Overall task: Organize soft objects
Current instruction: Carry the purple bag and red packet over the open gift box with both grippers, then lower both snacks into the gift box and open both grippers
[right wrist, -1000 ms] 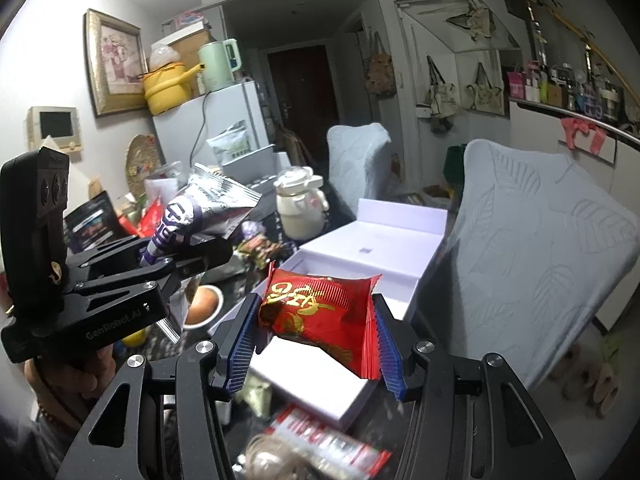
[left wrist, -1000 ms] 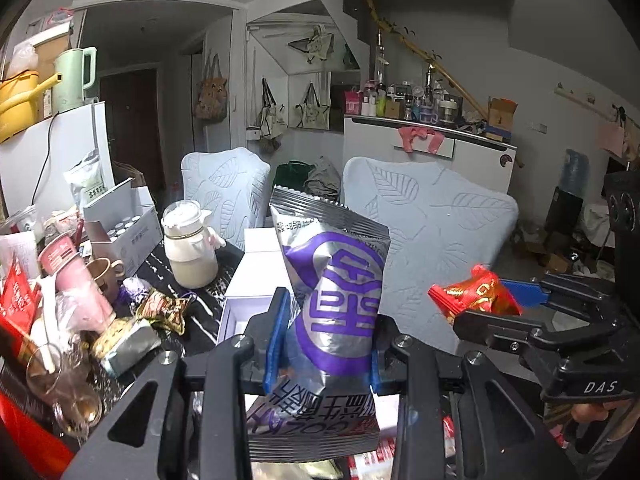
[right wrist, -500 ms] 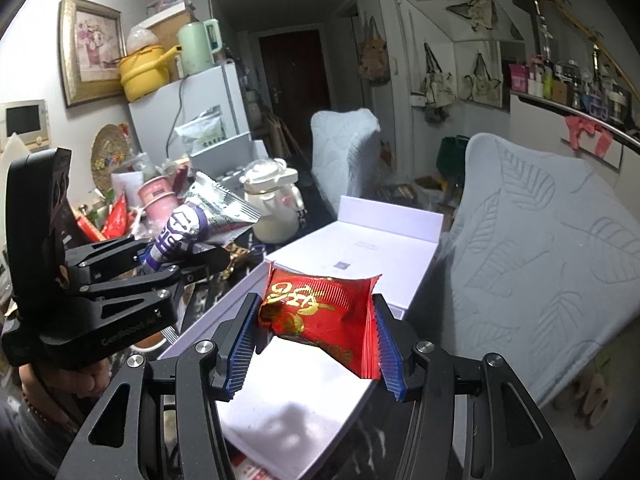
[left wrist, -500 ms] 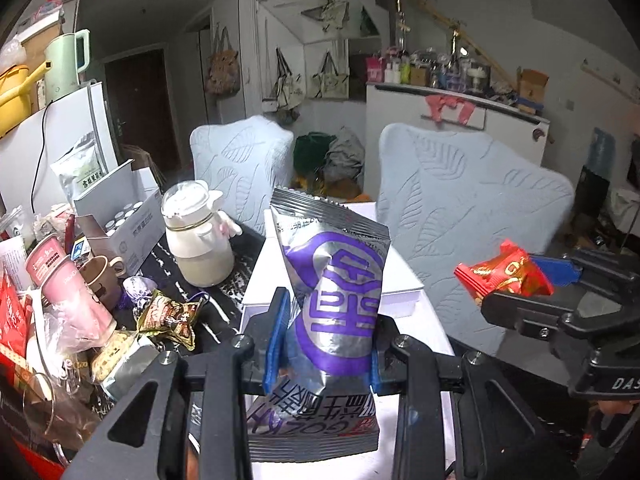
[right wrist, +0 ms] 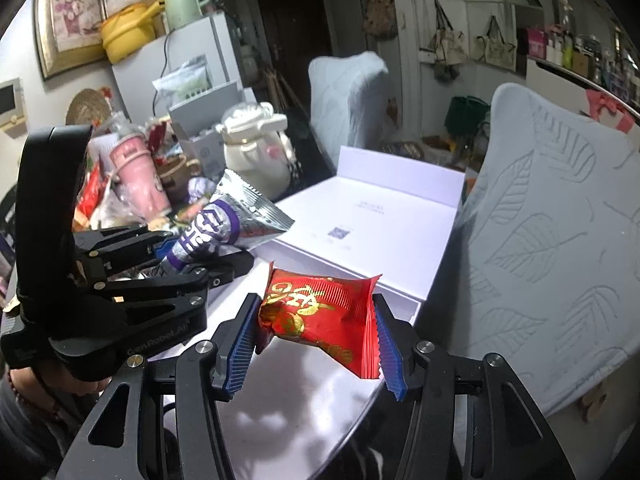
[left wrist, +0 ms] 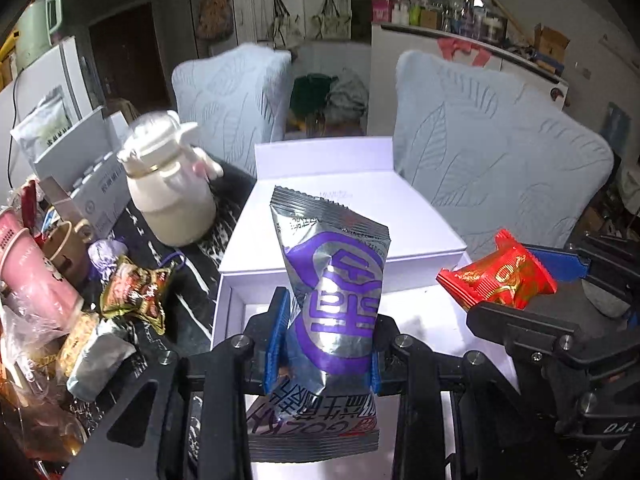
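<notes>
Soft packets both in grip, now over open white box (left wrist: 304,208); half a second back box sat further ahead, a second back mostly chairs and room in frame. Both views tipped down and closer since, box tray (left wrist: 230,300) now right beneath the fingers. Reads as transport nearly done, drop into tray likely next; nothing released yet.

Largest to smallest:
- White box: lid flipped back, small grey print and QR code (right wrist: 339,233) on it, too small to read.
- Silver-purple packet (left wrist: 334,300): pinched upright at mid-body by left gripper (left wrist: 324,344), held above tray. Big purple character logo; bottom strip upside down, "GOZ.." partly legible.
- Red packet (right wrist: 316,316): clamped at both ends by right gripper (right wrist: 316,344), above box's near edge. Gold characters, not legible.
- Tool bodies: "GenRobot.AI" on left, "DA.." fragment on right.
</notes>
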Demonstrator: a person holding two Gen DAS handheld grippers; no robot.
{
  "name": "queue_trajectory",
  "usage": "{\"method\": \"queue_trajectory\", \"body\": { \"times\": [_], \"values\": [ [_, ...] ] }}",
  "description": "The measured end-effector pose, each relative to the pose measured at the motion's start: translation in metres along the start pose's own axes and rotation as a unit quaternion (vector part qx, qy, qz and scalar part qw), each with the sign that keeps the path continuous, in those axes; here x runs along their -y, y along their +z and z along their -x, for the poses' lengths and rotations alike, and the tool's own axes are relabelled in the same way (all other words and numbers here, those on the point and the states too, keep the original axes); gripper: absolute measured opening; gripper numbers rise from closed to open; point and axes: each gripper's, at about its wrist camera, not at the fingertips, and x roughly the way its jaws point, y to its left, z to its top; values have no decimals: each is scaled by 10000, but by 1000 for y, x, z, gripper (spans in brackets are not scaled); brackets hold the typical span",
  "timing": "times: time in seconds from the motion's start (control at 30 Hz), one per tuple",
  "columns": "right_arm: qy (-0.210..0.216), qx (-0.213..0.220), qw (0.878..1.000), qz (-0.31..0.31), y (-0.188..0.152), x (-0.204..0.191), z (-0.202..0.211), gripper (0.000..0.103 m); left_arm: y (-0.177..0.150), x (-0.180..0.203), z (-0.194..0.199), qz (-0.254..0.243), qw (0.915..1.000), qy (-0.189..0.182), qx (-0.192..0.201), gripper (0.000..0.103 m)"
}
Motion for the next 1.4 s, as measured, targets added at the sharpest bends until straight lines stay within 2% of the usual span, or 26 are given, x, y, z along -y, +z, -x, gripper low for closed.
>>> {"method": "queue_trajectory", "body": {
  "times": [0.13,0.27,0.4,0.57,0.6,0.63,0.73,0.8,1.07,1.4],
  "values": [
    [-91,-228,9997,61,-1,2,-18,54,-1,-4,-18,54,9997,-37,-217,32],
    [140,-408,9989,-165,0,11,-30,55,-4,-8,-26,126,9995,-35,-291,32],
    [154,-503,9982,-270,0,16,-37,56,-5,-10,-33,107,9991,-6,-406,33],
    [128,-545,9977,-388,0,21,-40,64,-5,-8,-40,149,9979,149,-611,34],
    [103,-552,9976,-395,0,21,-40,69,-6,-8,-41,163,9976,151,-660,37],
    [59,-547,9976,-410,0,22,-39,70,-6,-8,-40,166,9976,162,-658,39],
    [-8,-534,9978,-398,0,21,-35,70,-4,-6,-32,103,9978,334,-564,53],
    [-42,-510,9979,-387,0,21,-30,70,-2,-5,-23,76,9982,382,-460,72],
    [-189,-192,9990,-359,5,16,0,70,6,-2,10,140,9992,332,-143,73],
    [-337,267,9988,-215,14,-3,49,70,13,3,68,115,9986,440,283,73]
  ]
}}
